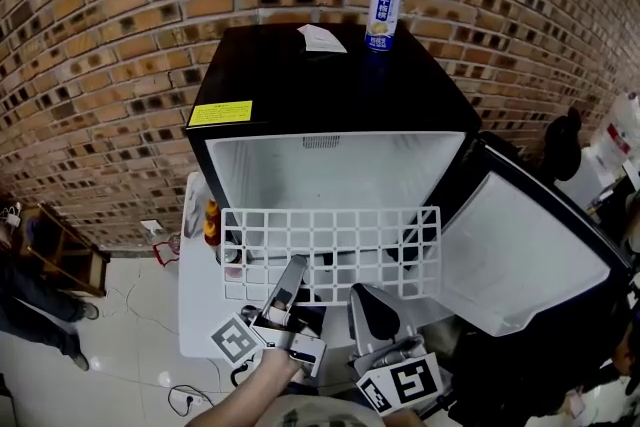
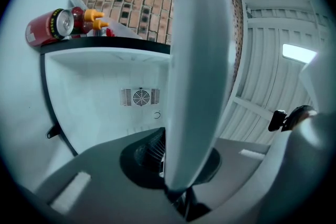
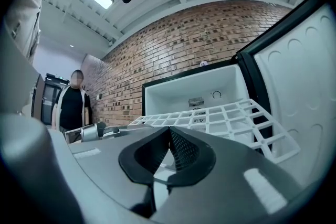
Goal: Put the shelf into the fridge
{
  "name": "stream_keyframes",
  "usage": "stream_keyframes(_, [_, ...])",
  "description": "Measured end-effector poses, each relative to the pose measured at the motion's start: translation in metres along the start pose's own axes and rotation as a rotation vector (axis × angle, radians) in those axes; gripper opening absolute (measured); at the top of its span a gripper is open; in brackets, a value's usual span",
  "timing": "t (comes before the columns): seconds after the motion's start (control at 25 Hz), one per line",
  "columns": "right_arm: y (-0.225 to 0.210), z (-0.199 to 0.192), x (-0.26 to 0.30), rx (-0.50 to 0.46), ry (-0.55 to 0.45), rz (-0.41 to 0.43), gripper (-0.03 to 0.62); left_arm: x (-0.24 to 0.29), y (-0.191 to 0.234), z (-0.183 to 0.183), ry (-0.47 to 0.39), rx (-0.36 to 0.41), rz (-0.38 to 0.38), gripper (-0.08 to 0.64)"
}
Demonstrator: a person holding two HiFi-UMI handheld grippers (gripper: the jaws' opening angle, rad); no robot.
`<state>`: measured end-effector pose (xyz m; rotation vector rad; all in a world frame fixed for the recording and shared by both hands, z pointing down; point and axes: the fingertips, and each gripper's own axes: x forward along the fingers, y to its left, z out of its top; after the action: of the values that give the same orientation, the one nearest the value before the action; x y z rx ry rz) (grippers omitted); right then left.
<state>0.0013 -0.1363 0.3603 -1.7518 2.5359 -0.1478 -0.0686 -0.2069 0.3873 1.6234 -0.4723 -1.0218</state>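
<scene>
While the left tongs (image 1: 296, 267) and the right tongs (image 1: 366, 295) each pinch the near edge of the white grid shelf (image 1: 330, 240), it hangs roughly level just in front of the open fridge (image 1: 330, 85). A good insertion calls for even height on both sides, square alignment with the inner walls, and a straight push clear of the door (image 1: 520, 265).

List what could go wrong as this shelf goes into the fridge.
Both the left claw and right claw pinch the shelf only at its near edge, so its far end may sag or twist.
The shelf looks about as wide as the fridge opening; a corner could catch on a wall or the door.
A bump might topple the can on top.
</scene>
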Motion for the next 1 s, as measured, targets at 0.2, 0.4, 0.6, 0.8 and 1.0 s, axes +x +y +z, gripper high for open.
stream_keyframes(0.2, [-0.001,-0.001,0.002,0.076,-0.019,0.044,0.013,0.012,0.002,0.003,-0.008,-0.002,-0.001,0.023])
stream_keyframes(0.4, [-0.009,-0.013,-0.003,0.236,-0.031,0.115,0.049,0.027,0.002,0.003,-0.031,0.028,-0.015,0.023])
stream_keyframes(0.6, [-0.022,-0.032,-0.006,0.425,-0.011,0.179,0.079,0.037,0.003,0.005,-0.074,0.042,-0.02,0.023])
stream_keyframes(0.8, [-0.045,-0.038,-0.001,0.646,-0.048,0.188,0.129,0.041,0.007,0.002,-0.084,0.044,-0.022,0.023])
stream_keyframes(1.0, [-0.064,-0.034,0.01,0.805,-0.108,0.173,0.16,0.039,0.013,0.003,-0.084,0.047,-0.011,0.023])
